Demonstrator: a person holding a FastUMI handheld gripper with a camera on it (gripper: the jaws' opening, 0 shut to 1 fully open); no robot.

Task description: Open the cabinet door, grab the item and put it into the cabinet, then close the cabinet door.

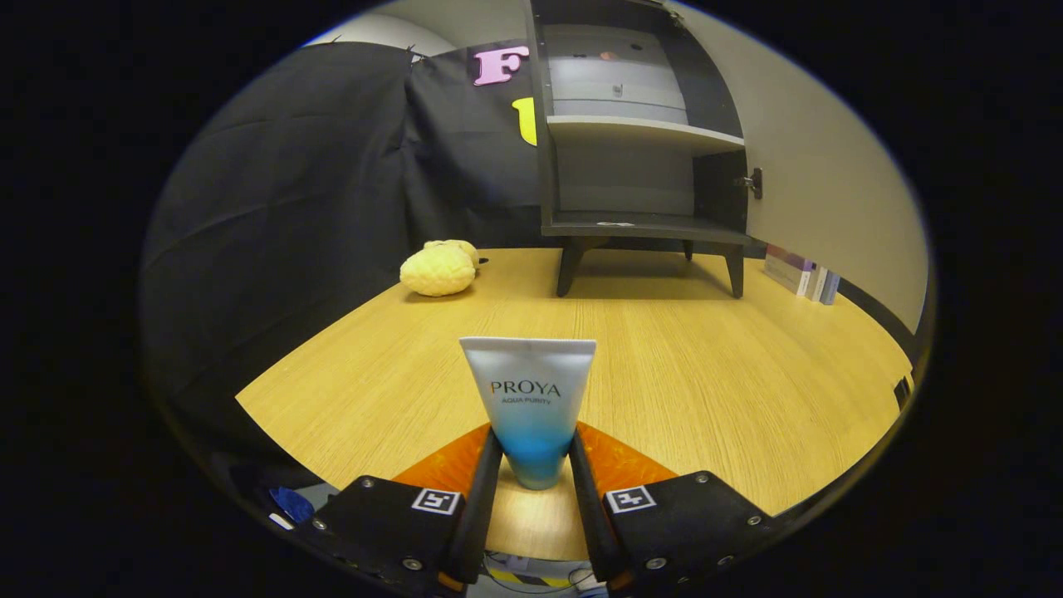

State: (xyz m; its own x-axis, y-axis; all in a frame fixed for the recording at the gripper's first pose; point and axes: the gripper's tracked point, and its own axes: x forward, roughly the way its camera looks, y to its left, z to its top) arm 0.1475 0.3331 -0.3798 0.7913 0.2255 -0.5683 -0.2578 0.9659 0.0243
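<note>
Gripped at its narrow lower end, a white-to-blue gradient plastic cosmetic tube (531, 407) is standing upright at the bottom centre of the frame, its flat crimped end up, with the gripper (536, 465) pinching it from both sides; each finger is pressing against the tube's tapering blue base, a hold that is keeping the wider upper body free and the tube steady for carrying. Beneath and beyond it, a light oak-grain wooden tabletop (706, 374) is stretching toward the back of the booth. At the upper centre of the frame, a small dark grey wooden cabinet on splayed legs (639, 166) is standing with its pale door (822, 191) swung wide open to the right, a metal latch showing on the door's inner edge, so that the white middle shelf (639, 131) and the dark bottom shelf (644, 223) are both lying exposed and reachable from the front. To the left of the cabinet, a lumpy pale yellow soft toy-like object (438, 268) is resting on the table, well apart from the tube. A few slim boxes (801, 274) are leaning at the right, just behind the open door. Judging by this, the door-opening step is done and the tube is being readied for the trip to a shelf
</note>
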